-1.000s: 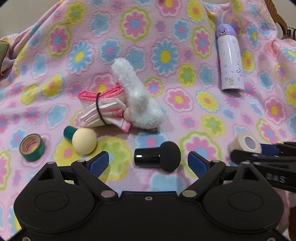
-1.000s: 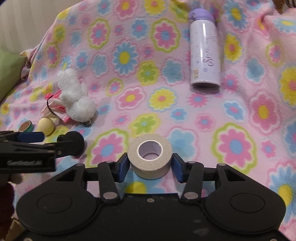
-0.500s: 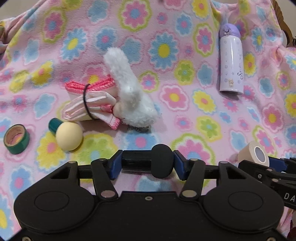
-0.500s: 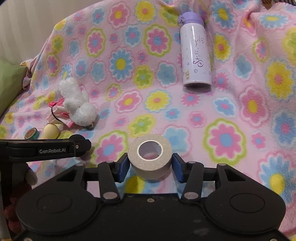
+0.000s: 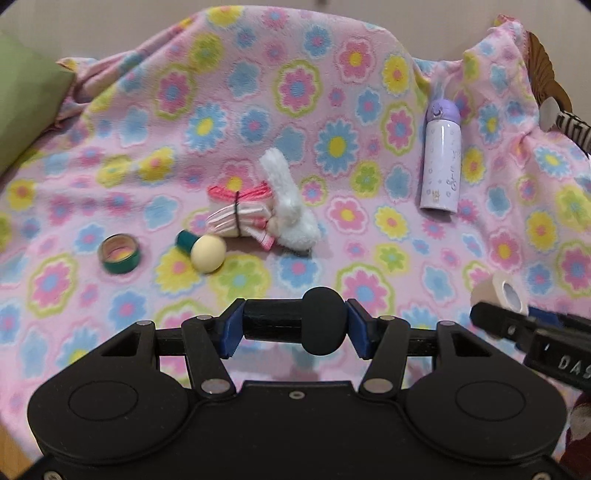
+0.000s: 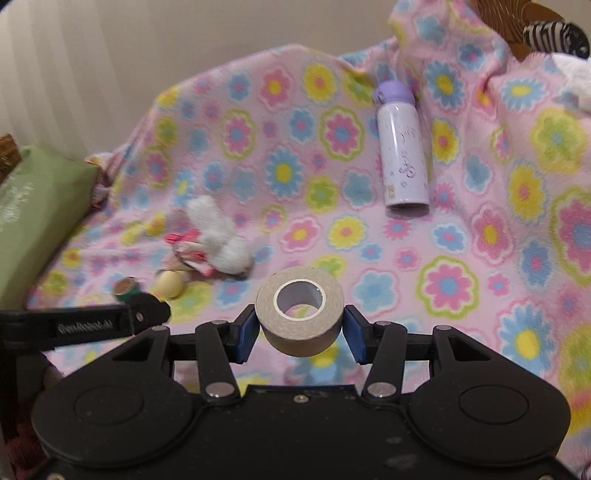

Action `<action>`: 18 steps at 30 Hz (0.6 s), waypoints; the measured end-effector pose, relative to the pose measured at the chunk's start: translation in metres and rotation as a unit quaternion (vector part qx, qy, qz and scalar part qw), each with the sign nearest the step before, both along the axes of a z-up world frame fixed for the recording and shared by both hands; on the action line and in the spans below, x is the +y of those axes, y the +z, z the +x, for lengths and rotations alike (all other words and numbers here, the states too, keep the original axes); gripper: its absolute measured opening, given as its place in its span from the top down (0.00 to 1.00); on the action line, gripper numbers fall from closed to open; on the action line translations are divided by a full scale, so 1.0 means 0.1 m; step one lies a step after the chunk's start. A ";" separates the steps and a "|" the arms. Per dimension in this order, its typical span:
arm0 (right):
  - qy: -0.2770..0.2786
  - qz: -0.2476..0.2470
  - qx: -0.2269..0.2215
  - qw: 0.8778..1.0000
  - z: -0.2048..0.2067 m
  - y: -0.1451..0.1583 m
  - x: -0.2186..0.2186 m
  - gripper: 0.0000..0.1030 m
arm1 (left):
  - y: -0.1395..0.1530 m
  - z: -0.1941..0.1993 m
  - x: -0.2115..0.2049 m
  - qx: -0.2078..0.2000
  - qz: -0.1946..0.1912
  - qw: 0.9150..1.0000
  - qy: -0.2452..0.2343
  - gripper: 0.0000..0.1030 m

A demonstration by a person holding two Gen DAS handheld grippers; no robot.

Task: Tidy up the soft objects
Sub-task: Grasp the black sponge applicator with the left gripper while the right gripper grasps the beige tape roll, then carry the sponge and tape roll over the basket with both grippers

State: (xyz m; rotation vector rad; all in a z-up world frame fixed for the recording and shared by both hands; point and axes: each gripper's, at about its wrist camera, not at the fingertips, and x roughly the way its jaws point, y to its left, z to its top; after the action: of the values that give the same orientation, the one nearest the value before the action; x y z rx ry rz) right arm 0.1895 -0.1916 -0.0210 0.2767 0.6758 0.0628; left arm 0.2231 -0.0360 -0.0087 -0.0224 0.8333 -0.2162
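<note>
My left gripper (image 5: 295, 325) is shut on a black makeup sponge with a black handle (image 5: 295, 325) and holds it above the flowered blanket (image 5: 258, 92). My right gripper (image 6: 299, 325) is shut on a beige tape roll (image 6: 300, 310), also lifted; this roll shows at the right of the left wrist view (image 5: 498, 293). On the blanket lie a white plush toy (image 5: 291, 210), a pink striped cloth bundle (image 5: 236, 218), a cream sponge with a green handle (image 5: 205, 251) and a green tape roll (image 5: 120, 254).
A lilac bottle (image 5: 441, 158) lies on the blanket at the right. A green cushion (image 6: 33, 210) sits at the left edge. A wicker basket with a zebra-striped item (image 6: 554, 35) stands at the far right behind the blanket.
My left gripper closed on the black sponge and lifted it off the blanket. Both grippers have risen and pulled back, the right still holding the beige tape roll.
</note>
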 end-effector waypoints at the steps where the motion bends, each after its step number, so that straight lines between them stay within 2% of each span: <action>1: 0.003 0.004 -0.005 1.000 -0.08 0.05 0.02 0.53 | 0.03 -0.07 0.00 -0.001 0.004 1.000 0.001 0.47; 8: 0.031 0.025 -0.032 0.999 -0.76 0.34 0.19 0.53 | 0.22 -0.68 0.08 -0.015 0.005 1.000 0.001 0.47; 18: 0.044 0.051 -0.040 0.997 -1.52 0.41 0.31 0.53 | 0.33 -1.41 0.23 -0.042 -0.008 0.999 0.028 0.47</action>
State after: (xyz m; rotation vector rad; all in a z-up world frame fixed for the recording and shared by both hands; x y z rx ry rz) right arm 0.0379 -0.1607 0.0196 0.3413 0.6058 0.1913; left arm 0.0823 -0.0129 0.0240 -0.0510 0.7462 -0.1708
